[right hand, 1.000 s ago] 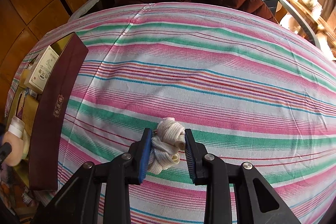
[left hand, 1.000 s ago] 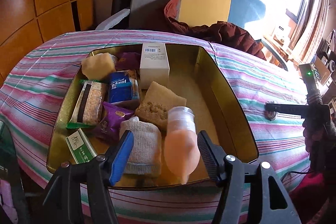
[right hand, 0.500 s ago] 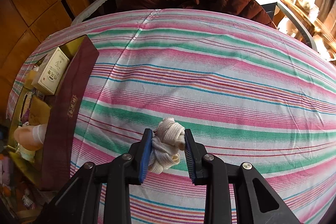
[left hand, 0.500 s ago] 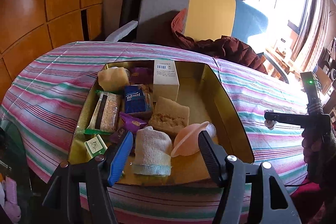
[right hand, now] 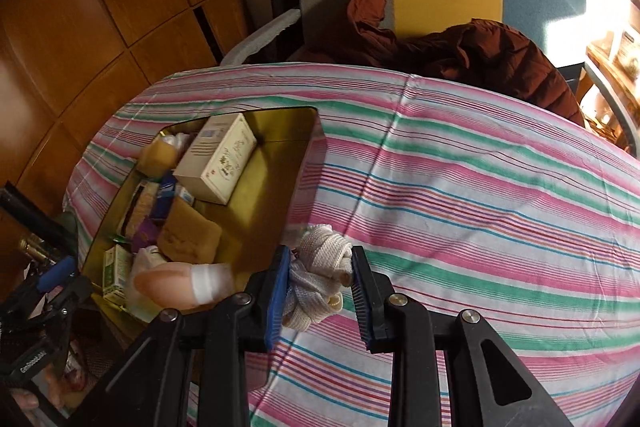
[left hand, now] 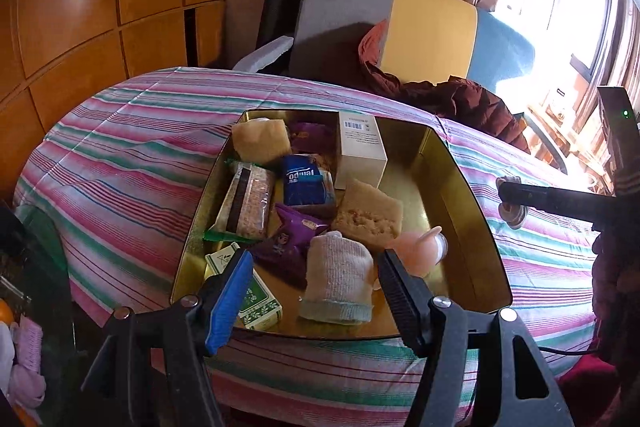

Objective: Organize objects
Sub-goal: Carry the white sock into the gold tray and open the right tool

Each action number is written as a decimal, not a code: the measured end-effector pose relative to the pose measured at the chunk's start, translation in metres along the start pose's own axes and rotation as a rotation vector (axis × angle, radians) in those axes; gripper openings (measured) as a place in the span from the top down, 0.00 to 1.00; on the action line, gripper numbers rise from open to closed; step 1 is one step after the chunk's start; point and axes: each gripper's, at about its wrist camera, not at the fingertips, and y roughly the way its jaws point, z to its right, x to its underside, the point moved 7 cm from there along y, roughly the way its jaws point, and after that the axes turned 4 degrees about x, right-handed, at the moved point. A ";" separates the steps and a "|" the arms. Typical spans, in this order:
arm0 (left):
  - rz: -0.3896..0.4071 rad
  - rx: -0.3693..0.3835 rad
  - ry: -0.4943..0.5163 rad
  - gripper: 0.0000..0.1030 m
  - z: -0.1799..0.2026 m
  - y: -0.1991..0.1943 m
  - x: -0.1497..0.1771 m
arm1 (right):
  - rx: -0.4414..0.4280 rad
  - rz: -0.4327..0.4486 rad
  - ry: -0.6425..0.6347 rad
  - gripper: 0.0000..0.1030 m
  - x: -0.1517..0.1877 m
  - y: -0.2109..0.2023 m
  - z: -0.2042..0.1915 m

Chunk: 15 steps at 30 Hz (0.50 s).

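"Tempo" pkt in tin

Peach bottle motion-blurred

The right gripper squeezes a white cloth bundle above the striped tablecloth. To its left is a gold tin with a white box, a brown sponge and a peach bottle inside.

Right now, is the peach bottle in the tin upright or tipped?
Tipped. The bottle lies on its side on the tin floor, cap end toward the right wall, beside the sock.
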 end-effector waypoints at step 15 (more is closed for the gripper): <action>0.035 -0.133 -0.125 0.24 -0.064 -0.011 -0.003 | 0.021 -0.114 -0.167 0.70 -0.021 0.075 -0.072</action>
